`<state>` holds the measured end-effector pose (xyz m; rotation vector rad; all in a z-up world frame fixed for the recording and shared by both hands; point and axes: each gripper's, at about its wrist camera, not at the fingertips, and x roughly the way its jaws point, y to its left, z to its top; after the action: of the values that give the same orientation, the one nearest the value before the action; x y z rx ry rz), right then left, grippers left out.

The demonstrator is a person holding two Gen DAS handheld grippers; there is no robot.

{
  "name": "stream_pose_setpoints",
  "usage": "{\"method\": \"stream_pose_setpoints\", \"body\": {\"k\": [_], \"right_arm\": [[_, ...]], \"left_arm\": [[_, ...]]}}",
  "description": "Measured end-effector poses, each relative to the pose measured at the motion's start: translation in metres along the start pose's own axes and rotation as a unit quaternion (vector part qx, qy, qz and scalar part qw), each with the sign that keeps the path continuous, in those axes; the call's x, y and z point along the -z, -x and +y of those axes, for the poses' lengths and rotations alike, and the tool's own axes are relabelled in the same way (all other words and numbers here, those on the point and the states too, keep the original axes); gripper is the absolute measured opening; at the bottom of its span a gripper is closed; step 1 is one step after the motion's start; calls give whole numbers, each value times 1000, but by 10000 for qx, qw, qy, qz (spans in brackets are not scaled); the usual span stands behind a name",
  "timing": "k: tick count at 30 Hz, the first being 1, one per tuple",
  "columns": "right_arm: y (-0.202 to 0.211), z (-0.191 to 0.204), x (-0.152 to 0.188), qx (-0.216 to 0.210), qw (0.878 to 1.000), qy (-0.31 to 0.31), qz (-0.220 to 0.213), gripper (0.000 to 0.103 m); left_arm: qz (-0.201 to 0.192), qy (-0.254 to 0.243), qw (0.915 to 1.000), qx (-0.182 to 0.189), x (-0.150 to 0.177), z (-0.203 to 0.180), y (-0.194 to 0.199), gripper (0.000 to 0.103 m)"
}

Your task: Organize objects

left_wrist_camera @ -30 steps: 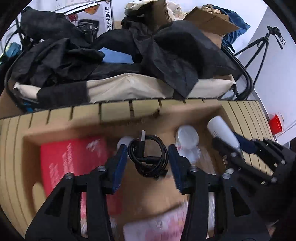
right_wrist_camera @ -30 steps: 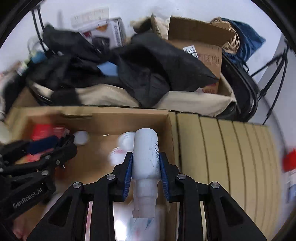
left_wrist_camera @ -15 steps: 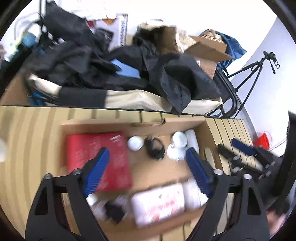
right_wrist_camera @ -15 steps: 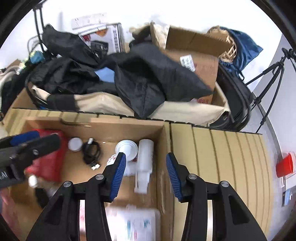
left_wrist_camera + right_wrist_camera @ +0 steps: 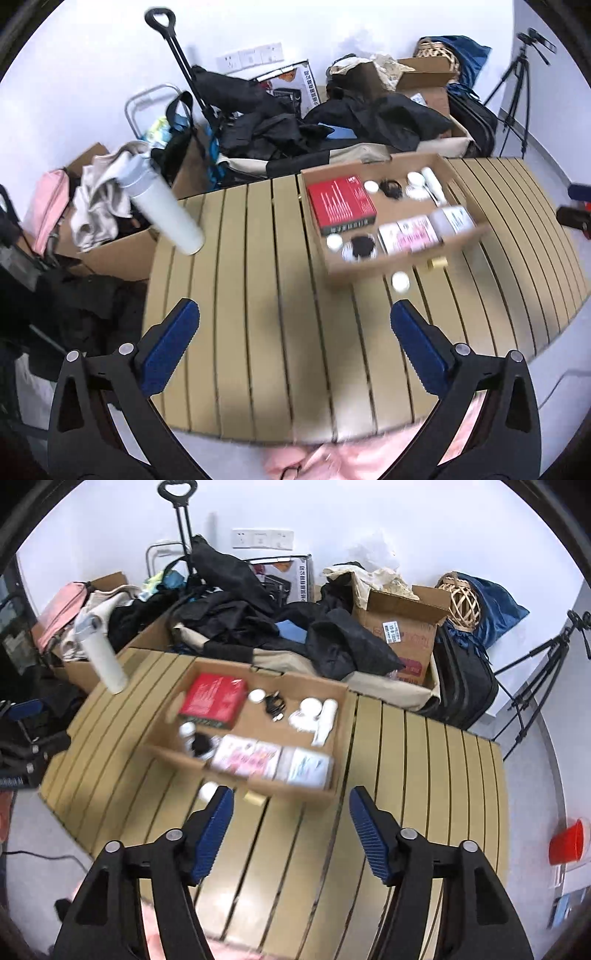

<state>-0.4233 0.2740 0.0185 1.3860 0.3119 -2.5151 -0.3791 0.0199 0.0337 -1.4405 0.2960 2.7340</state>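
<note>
A shallow cardboard box (image 5: pixel 369 267) (image 5: pixel 177 751) sits on the slatted table. It holds a red book (image 5: pixel 341 201) (image 5: pixel 214 698), a black cable (image 5: pixel 391 189) (image 5: pixel 274 703), a white bottle (image 5: pixel 433 184) (image 5: pixel 325 718), white jars and pink-white packets (image 5: pixel 410 233) (image 5: pixel 245 757). A small white jar (image 5: pixel 400 281) (image 5: pixel 208 790) and a small yellow item (image 5: pixel 255 797) lie on the table in front of the box. My left gripper (image 5: pixel 295 345) is open and empty, pulled back above the table's near edge. My right gripper (image 5: pixel 291 829) is open and empty, also well back from the box.
A tall white flask (image 5: pixel 166 210) (image 5: pixel 105 657) stands at the table's far left corner. Behind the table lie dark clothes, cardboard boxes (image 5: pixel 402 627), a trolley handle and a tripod (image 5: pixel 517 85). A red cup (image 5: pixel 565 842) sits on the floor at right. Pink cloth (image 5: pixel 332 458) lies below.
Both grippers have pulled far back and up from the box. The right gripper let go of the white bottle, which now lies in the box; the left gripper opened wide off the cable.
</note>
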Motion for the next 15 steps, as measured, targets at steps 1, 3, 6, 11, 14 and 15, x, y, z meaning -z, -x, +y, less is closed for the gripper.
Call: {"method": "stream_pose_setpoints", "body": {"k": [1, 3, 6, 11, 14, 15], "right_arm": [[7, 4, 7, -34, 10000, 10, -40, 70], [25, 15, 25, -89, 9998, 19, -164, 70], [52, 29, 64, -117, 9987, 21, -489, 70], [90, 57, 166, -305, 9915, -312, -1226, 78], [99, 74, 228, -333, 9852, -812, -1472, 81], [98, 80, 245, -384, 9826, -979, -1533, 82]], "left_arm": [[-17, 31, 10000, 48, 10, 1, 12, 103], [-80, 197, 9996, 199, 33, 4, 37, 103], [-256, 488, 9980, 322, 75, 7, 70, 103], [-1295, 417, 9878, 759, 177, 2, 123, 103], [-1814, 744, 9804, 209, 233, -9, 136, 103], [-1826, 930, 9787, 122, 251, -15, 135, 103]]}}
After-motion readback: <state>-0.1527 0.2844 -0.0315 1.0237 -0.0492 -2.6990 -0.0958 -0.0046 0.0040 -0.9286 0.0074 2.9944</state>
